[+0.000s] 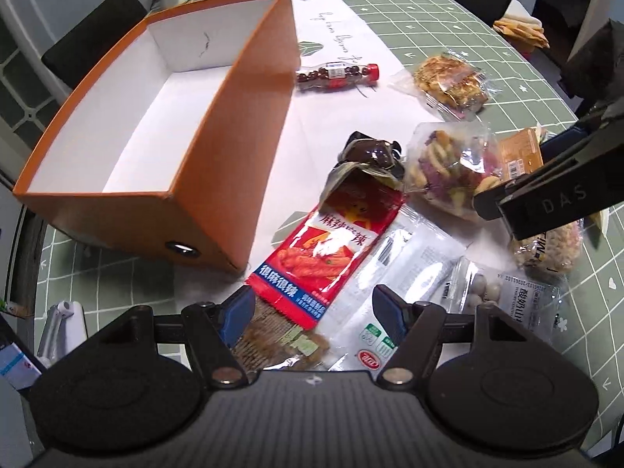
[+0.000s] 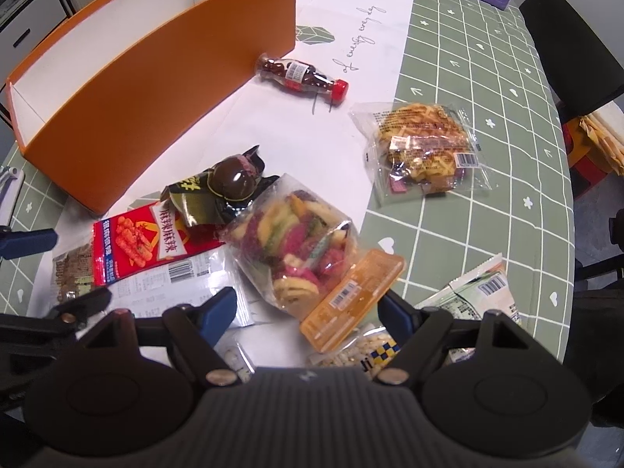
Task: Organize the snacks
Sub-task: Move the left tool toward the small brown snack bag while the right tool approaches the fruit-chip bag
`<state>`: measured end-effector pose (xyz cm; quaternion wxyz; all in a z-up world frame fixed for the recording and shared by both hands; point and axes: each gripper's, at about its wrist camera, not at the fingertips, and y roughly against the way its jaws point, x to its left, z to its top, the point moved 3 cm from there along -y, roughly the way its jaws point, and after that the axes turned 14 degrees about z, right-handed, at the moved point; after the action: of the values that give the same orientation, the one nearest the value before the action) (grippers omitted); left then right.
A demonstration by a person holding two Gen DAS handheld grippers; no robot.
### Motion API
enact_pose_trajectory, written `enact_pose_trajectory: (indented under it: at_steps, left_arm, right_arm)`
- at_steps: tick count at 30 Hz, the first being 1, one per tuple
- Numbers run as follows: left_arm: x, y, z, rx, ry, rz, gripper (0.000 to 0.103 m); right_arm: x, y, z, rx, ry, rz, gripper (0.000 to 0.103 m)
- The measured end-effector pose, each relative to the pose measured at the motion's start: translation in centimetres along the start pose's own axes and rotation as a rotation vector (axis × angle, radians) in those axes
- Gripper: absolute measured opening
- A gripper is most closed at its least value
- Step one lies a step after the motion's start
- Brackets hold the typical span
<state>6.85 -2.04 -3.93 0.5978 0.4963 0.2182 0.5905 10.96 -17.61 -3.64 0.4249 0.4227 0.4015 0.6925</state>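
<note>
The left tool [image 1: 310,310] hangs with its blue-padded jaws standing apart and nothing clamped, straddling the near end of a red glossy plastic packet of spicy sticks [image 1: 331,249] that lies flat on the desk [image 1: 487,31], over a white foil packet [image 1: 394,273] and a brown see-through strip pack [image 1: 269,339]. The right tool [image 2: 308,308] is likewise apart and empty, poised over an orange translucent hard-plastic case [image 2: 351,292] and a clear crinkly bag of coloured biscuits [image 2: 296,245], pads not touching either. Farther out lie a dark foil-wrapped chocolate ball [image 2: 230,179], a small red-capped bottle of dark candies [image 2: 302,78], a clear-wrapped waffle cake [image 2: 423,148] and, beyond, the empty open orange cardboard box with white lining [image 1: 234,124], likely the destination. The red packet looks light, limp and slippery; pinching it across its width near the sealed end should hold best. The biscuit bag seems fragile, so a grip on its gathered top would spare the contents, while the stiff orange case can probably be taken across its narrow sides.
</note>
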Motion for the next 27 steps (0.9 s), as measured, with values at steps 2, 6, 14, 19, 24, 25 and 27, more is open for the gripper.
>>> enact_pose_trajectory:
  at_steps: [2,6,14,19,24,25,27]
  left_arm:
    - [0.2,-0.2,0.1,0.002,0.004,0.009,0.081]
    - [1.4,-0.8,-0.4,0.018,0.023,0.031,0.081]
    - [3.0,-1.2,-1.4,0.048,0.057,0.034,0.081]
    - [2.1,-0.8,-1.0,0.034,0.042,0.014,0.081]
    - [0.9,-0.2,-0.5,0.012,0.024,-0.011,0.081]
    - [0.7,-0.1,-0.4,0.006,0.023,-0.015,0.081]
    - [0.4,0.1,-0.1,-0.005,0.021,-0.024,0.081]
  right_arm:
    - [-0.2,0.4,0.0,-0.006,-0.002,0.005,0.078]
    - [-0.7,1.0,0.1,-0.020,-0.009,0.016,0.078]
    - [-2.1,1.3,0.3,-0.026,-0.071,0.058,0.062]
    - [-2.5,1.4,0.1,-0.030,-0.110,0.080,0.050]
    - [-2.8,1.4,-0.1,-0.031,-0.128,0.083,0.042]
    - [-2.8,1.4,-0.1,-0.031,-0.128,0.083,0.040]
    - [-2.9,1.4,-0.1,-0.032,-0.130,0.086,0.037]
